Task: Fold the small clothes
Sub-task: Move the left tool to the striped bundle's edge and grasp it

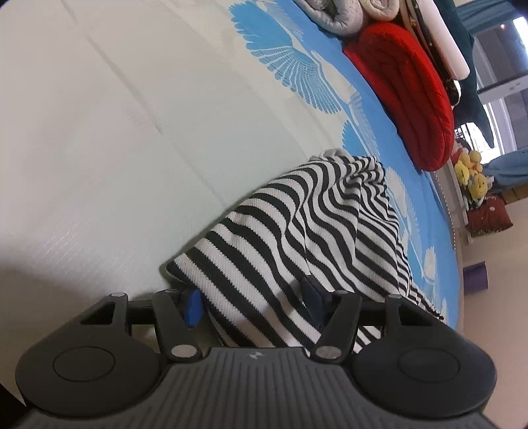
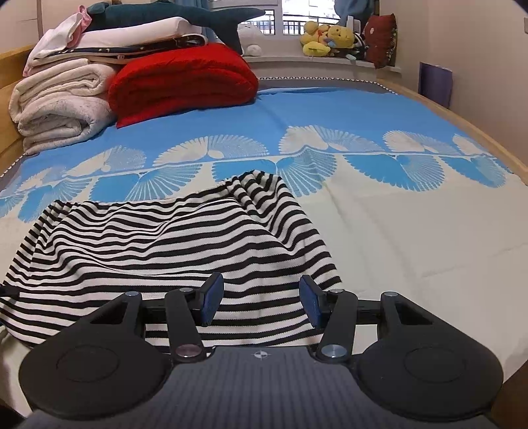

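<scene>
A black-and-white striped knit garment (image 2: 158, 250) lies rumpled on the bed cover, with a raised fold at its far end. In the left wrist view the same garment (image 1: 297, 224) runs away from the camera, its near corner lying between the blue pads. My left gripper (image 1: 252, 302) stands open, rolled to one side, jaws wide on either side of that corner without pressing it. My right gripper (image 2: 262, 302) is open too, hovering low over the garment's near edge with striped cloth showing in the gap between its fingers.
The bed cover (image 2: 396, 231) is cream near me and blue with fan patterns farther off. A folded red blanket (image 2: 184, 76), white folded blankets (image 2: 56, 105) and a plush shark (image 2: 184, 16) are stacked at the far left. Plush toys (image 2: 326, 39) sit on the window ledge.
</scene>
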`<state>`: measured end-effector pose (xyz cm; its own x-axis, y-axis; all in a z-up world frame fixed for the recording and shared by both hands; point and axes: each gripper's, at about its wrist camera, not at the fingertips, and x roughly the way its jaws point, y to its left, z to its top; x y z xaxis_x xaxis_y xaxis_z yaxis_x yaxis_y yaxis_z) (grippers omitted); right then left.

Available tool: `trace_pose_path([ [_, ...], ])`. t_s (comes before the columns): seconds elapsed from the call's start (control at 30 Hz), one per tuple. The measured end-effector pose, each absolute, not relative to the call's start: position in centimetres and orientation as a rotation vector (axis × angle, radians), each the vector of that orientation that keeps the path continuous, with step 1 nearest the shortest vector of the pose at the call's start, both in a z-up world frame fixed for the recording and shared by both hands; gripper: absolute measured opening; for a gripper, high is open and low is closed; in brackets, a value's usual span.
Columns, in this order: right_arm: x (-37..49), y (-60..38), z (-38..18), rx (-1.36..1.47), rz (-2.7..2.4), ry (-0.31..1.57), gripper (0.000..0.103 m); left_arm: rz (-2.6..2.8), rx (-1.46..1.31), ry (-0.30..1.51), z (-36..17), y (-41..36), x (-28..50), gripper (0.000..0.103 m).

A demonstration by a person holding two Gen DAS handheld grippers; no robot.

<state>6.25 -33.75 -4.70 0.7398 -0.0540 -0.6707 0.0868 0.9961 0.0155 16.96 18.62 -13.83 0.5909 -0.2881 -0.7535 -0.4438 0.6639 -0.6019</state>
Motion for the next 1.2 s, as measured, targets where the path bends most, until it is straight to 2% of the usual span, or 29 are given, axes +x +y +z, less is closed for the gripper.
trace_pose_path([
  [0.37,6.2,-34.3,-4.2,0.073,-0.082,0.717,0.053,0.106,-0.982,0.956,-14.5,19.7,16.8,0.065],
  [0.5,6.1,-34.4,-4.1,0.074,-0.074,0.711,0.053,0.112,-0.935,0.957,-14.4,19.0,17.0,0.063],
  [0.57,6.1,-34.6,-4.1,0.074,-0.075,0.714,0.053,0.118,-0.904,0.960,-14.2,18.7,17.0,0.056],
  [0.63,6.0,-34.7,-4.2,0.077,-0.080,0.717,0.053,0.121,-0.886,0.965,-14.3,18.7,17.0,0.035],
  [0.73,6.1,-34.8,-4.2,0.080,-0.085,0.719,0.053,0.102,-0.858,0.959,-14.3,18.5,17.1,0.021],
  [0.9,6.2,-33.9,-4.4,0.059,-0.078,0.726,0.053,0.079,-0.772,0.916,-12.7,18.3,16.9,0.017],
  [1.2,6.8,-32.0,-4.3,0.047,-0.051,0.723,0.053,0.177,-0.736,0.879,-11.0,20.9,14.8,0.016],
])
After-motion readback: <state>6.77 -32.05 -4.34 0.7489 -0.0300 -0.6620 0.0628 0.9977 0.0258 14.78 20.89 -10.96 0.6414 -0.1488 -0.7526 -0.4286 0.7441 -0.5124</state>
